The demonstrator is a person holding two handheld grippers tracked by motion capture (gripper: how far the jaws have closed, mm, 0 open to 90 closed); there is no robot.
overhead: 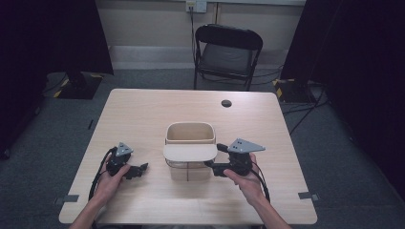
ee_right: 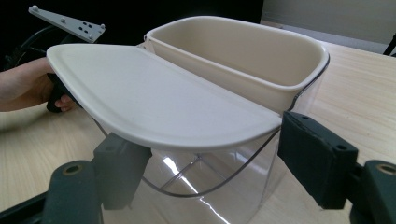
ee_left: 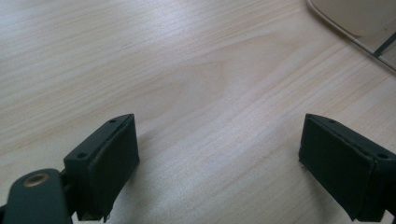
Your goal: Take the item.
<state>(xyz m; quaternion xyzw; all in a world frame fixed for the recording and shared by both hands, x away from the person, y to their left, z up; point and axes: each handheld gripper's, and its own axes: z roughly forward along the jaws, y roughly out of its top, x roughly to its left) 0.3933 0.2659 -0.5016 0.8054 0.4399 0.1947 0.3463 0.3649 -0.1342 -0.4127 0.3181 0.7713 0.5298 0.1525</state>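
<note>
A clear bin (overhead: 190, 172) (ee_right: 224, 186) stands mid-table with a cream inner tray (overhead: 190, 132) (ee_right: 243, 51) in its far half. A flat cream lid (overhead: 190, 152) (ee_right: 154, 102) lies over the near half. My right gripper (overhead: 217, 157) (ee_right: 215, 158) comes in from the right, its jaws set on either side of the lid's right end and closed against it. To the left of the bin, my left gripper (overhead: 141, 168) (ee_left: 219, 158) rests low on the bare wood. Its jaws are wide apart with nothing between them.
The wooden table (overhead: 143, 109) has a round cable hole (overhead: 226, 103) near its far edge. A black folding chair (overhead: 228, 52) stands behind it. In the right gripper view the other hand (ee_right: 23, 88) and its grey plate (ee_right: 70, 21) show beyond the lid.
</note>
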